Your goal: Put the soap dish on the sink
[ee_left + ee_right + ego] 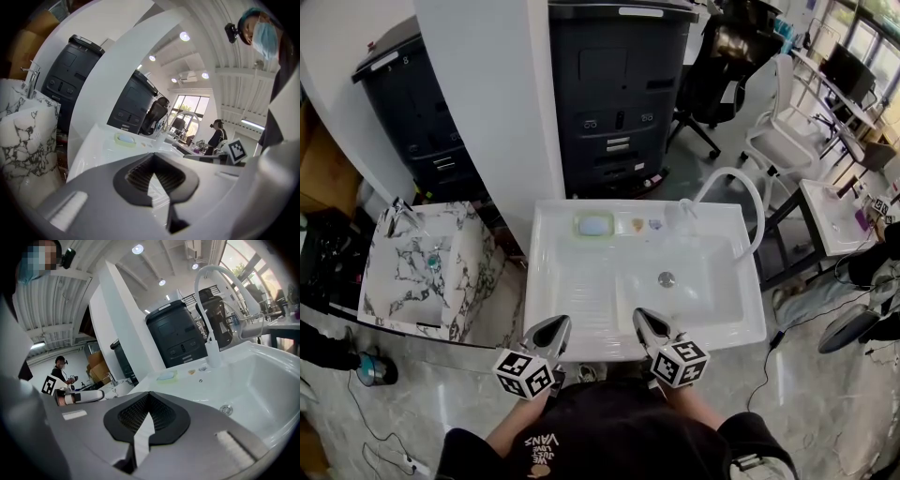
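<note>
A pale green soap dish (593, 225) holding a blue soap rests on the back ledge of the white sink (546, 281), left of the faucet. It also appears far ahead as the soap dish (125, 138) in the left gripper view and the soap dish (167, 376) in the right gripper view. My left gripper (558, 325) and right gripper (643, 319) hover side by side over the sink's front rim. Both are shut and hold nothing. In their own views the left gripper (152, 180) and right gripper (145, 420) show jaws pressed together.
A curved white faucet (741, 183) rises at the sink's back right, with a drain (667, 278) in the basin. A marble washbasin (422, 267) stands to the left. A white pillar (497, 103) and black bins (614, 94) lie behind; chairs and a desk are at right.
</note>
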{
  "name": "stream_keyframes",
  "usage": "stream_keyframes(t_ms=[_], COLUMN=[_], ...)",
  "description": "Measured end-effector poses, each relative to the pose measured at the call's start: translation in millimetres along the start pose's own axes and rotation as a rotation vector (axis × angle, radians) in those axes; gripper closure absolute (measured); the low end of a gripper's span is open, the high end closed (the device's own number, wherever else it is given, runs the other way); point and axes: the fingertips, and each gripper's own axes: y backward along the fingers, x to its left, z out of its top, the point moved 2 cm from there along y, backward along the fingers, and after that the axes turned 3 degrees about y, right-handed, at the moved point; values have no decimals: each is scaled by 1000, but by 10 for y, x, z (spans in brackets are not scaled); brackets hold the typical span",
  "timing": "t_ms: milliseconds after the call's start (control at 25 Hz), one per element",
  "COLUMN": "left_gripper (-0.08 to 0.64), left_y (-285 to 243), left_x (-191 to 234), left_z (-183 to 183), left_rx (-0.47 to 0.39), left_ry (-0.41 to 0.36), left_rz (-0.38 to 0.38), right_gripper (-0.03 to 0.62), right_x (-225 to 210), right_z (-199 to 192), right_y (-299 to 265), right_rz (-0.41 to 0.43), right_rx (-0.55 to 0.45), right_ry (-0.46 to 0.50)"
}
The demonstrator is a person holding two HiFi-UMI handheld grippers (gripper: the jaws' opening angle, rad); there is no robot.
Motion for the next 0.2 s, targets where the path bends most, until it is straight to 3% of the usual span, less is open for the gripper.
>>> stream_keyframes(t_ms=[200], left_gripper=[508], left_y=[17], left_x=[19], left_z=[-9], left_rx=[1], left_ry=[4], left_rz=[8], right_gripper=[591], right_x=[28], right_z=[-18], right_y=[-20], right_rz=[5], right_rx=[4], right_ry=[-11])
